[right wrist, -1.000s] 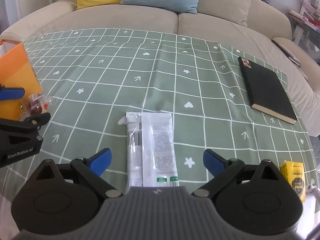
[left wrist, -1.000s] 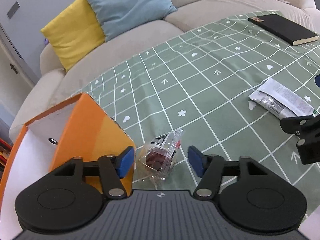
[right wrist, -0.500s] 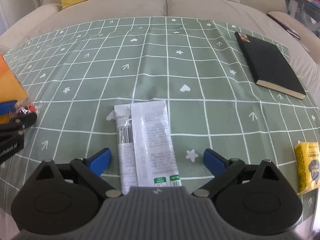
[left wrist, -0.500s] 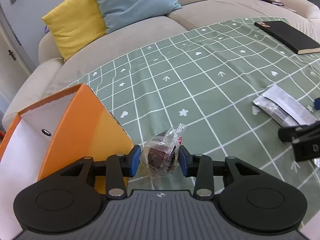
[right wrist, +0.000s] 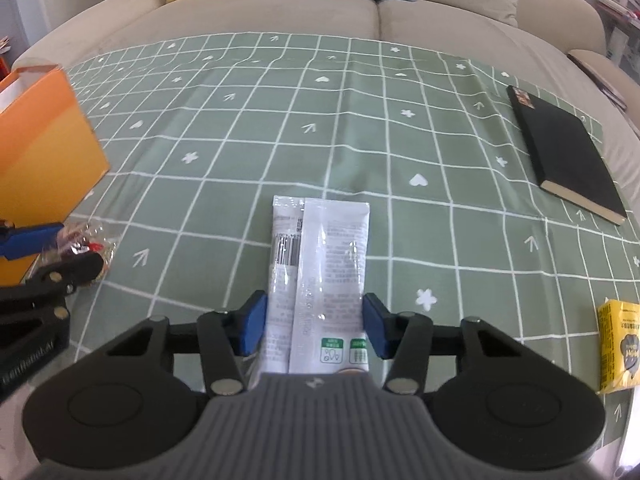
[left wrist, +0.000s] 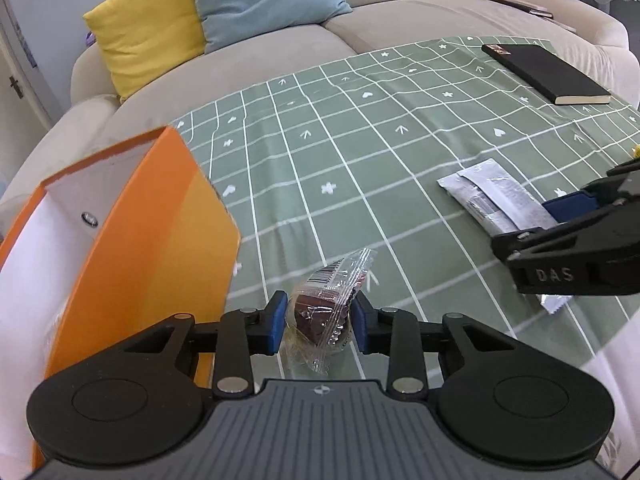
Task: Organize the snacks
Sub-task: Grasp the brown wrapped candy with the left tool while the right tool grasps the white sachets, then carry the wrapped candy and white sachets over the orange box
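left gripper [left wrist: 319, 322]: jaws clamped on clear-wrapped chocolate cake [left wrist: 325, 316], beside orange box [left wrist: 132, 248] | right gripper [right wrist: 314, 328]: jaws narrowed against white snack packet [right wrist: 320, 276], flat on table [right wrist: 400, 152] | risk: slick film may slip out during lift.

A sage-green tablecloth [right wrist: 360, 152] carries a white grid dotted with white hearts, arrows and flowers. The open cardboard box [left wrist: 132, 240] is orange outside, white inside. A clear crinkly wrapper [left wrist: 326, 312] shows a dark brown treat and a black-and-white barcode. The long flat packet [right wrist: 320, 280] is white with grey print and green marks. The hardcover book [right wrist: 568, 156] is black, the small carton [right wrist: 620, 344] yellow.
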Tool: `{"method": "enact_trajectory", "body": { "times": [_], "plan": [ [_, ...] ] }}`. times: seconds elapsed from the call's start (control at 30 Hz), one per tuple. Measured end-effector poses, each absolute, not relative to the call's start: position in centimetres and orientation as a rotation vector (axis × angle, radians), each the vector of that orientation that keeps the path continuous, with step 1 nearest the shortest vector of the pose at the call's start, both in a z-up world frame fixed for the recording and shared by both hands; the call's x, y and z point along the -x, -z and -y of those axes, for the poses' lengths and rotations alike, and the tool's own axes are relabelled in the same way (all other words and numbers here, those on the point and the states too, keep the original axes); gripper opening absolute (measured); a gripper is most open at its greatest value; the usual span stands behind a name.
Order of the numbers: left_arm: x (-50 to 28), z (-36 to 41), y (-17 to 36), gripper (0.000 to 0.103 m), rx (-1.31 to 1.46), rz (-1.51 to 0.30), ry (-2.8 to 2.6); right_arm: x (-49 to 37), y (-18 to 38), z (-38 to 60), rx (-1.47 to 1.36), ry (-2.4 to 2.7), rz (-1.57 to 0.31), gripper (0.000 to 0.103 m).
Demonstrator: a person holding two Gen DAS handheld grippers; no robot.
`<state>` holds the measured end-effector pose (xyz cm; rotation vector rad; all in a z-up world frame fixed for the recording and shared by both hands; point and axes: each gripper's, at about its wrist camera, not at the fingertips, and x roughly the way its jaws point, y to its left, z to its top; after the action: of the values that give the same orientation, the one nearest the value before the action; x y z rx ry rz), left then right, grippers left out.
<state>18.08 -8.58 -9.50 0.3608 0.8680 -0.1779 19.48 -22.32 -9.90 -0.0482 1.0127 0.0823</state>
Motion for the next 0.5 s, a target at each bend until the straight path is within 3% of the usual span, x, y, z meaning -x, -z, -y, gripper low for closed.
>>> {"method": "enact_trajectory", "body": {
  "times": [0.5],
  "plan": [
    [-13.9, 6.8, 8.3, 0.037, -0.271, -0.877, 0.148, -14.6, 9.2, 19.5, 0.097, -0.192, -1.092, 0.047]
  ]
}}
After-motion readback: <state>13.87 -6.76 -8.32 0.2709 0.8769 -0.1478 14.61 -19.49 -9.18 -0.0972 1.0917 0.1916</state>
